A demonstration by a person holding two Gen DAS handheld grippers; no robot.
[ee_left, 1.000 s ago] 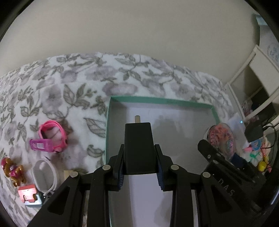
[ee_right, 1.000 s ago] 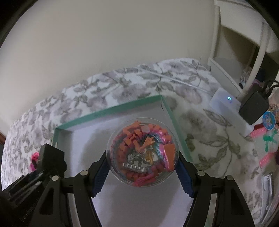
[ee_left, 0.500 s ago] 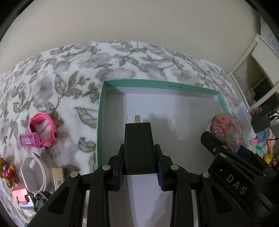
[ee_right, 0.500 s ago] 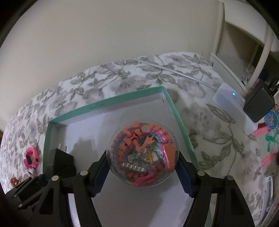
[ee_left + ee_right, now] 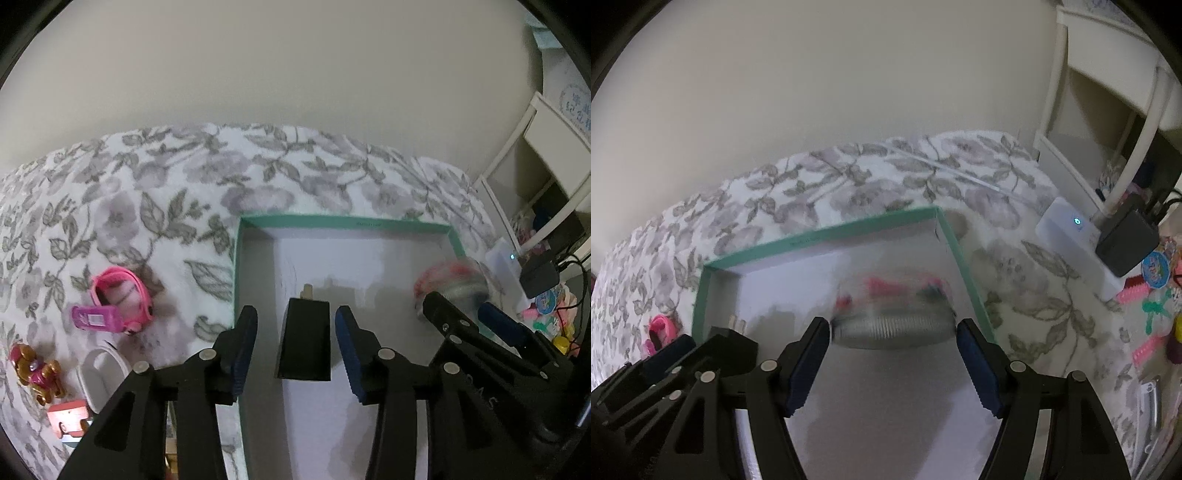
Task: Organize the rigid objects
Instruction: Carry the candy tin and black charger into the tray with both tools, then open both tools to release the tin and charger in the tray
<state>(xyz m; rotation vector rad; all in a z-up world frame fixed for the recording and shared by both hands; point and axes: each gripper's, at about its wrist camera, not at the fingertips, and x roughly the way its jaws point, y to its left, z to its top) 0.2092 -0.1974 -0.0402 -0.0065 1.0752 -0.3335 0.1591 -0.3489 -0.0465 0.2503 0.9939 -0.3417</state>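
A teal-rimmed box (image 5: 343,221) with a white floor lies on the flowered bedspread. My left gripper (image 5: 295,314) hangs over its left part, jaws opening. A black charger plug (image 5: 304,339) stands between the blue pads, with a gap on each side. My right gripper (image 5: 892,328) is over the box's (image 5: 820,236) right part. A clear round container (image 5: 890,310) of orange and pink pieces sits at its fingertips, tipped forward and blurred, its ribbed side touching both pads. The left gripper (image 5: 701,343) shows at lower left in the right wrist view.
Left of the box lie a pink watch (image 5: 122,299), a gold and pink toy figure (image 5: 33,369), a white ring-shaped case (image 5: 99,373) and a red block (image 5: 68,413). To the right are a white device (image 5: 1071,229), a black adapter (image 5: 1126,240), pink clips (image 5: 1145,350) and a white shelf.
The left jaws have spread and let go of the black plug, which now sits lower in the box. The round container has tipped forward toward the right gripper's fingertips.
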